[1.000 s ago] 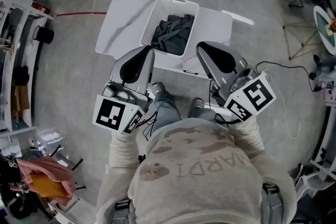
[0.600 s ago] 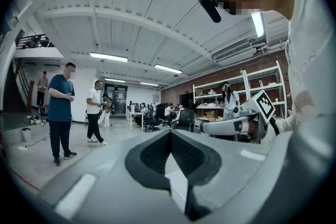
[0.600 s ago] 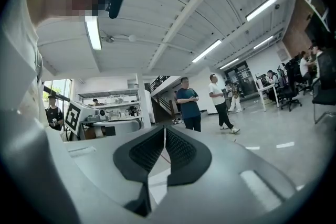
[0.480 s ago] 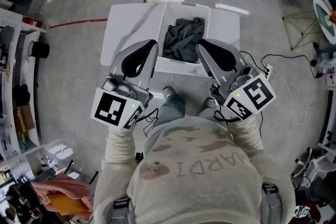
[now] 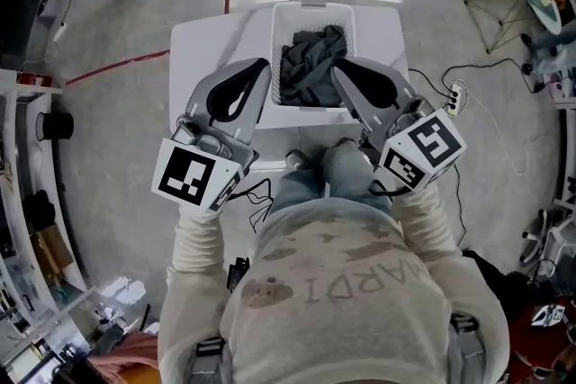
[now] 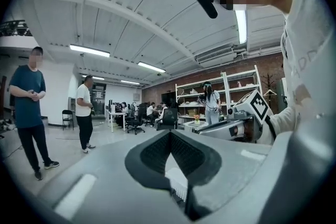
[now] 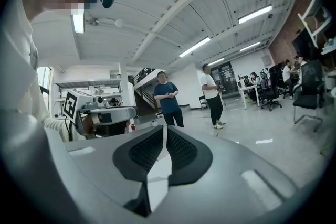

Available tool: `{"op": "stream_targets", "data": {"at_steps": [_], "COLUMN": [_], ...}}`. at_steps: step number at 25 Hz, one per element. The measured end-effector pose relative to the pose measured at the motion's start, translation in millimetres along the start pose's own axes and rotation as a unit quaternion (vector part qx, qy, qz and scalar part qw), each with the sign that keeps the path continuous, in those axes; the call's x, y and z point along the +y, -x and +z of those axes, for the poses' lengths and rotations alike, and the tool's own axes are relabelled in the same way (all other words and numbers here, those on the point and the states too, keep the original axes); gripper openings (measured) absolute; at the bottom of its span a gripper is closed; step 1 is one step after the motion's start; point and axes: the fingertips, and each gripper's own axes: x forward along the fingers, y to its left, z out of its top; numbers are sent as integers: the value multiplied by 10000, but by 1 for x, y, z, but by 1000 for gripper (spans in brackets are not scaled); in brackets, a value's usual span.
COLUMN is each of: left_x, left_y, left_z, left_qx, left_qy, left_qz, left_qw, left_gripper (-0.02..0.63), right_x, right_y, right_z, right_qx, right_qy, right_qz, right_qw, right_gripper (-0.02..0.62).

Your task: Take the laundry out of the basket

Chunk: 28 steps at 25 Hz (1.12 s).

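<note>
Laundry (image 5: 310, 67): dark crumpled heap inside the basket (image 5: 310, 6), piled to about rim height. It looks soft, light and floppy, so it will probably drape and drag on the walls. Best hold is likely the raised fold at the top, mid-basket, then lift straight up. The basket sits on a white table (image 5: 202, 49). Left gripper (image 5: 263, 65) is by the basket's left edge, jaws together, empty. Right gripper (image 5: 336, 70) is by the basket's right edge, jaws all but together, just cracked a hair, nothing between. Both need opening before going in.
</note>
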Motion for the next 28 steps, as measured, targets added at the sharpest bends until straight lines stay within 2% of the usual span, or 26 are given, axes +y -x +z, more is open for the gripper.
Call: {"op": "stream_targets", "data": {"at_steps": [7, 15, 21, 25, 28], "left_x": [16, 46, 63, 68, 73], "left_y": [-34, -85, -120, -134, -144], "left_z": [-10, -26, -53, -76, -85], "left_qx": [68, 147, 291, 514, 387], "left_qy": [100, 126, 168, 224, 302], "left_qz": [-462, -721, -871, -975, -1042], "left_qw": [9989, 9972, 9956, 9937, 9933], "left_gripper": [0, 0, 0, 0, 0], "right_x": [-32, -70, -96, -107, -113], "right_y": [-19, -68, -100, -111, -120], "right_z": [-25, -95, -170, -224, -265], "right_qx": [508, 1631, 2627, 3279, 3723], "right_qy": [64, 215, 270, 241, 291], "right_qz": [-236, 82, 466, 620, 628], "right_qw": [9984, 9863, 9634, 9424, 9255], "right_gripper": [58, 116, 161, 204, 239]}}
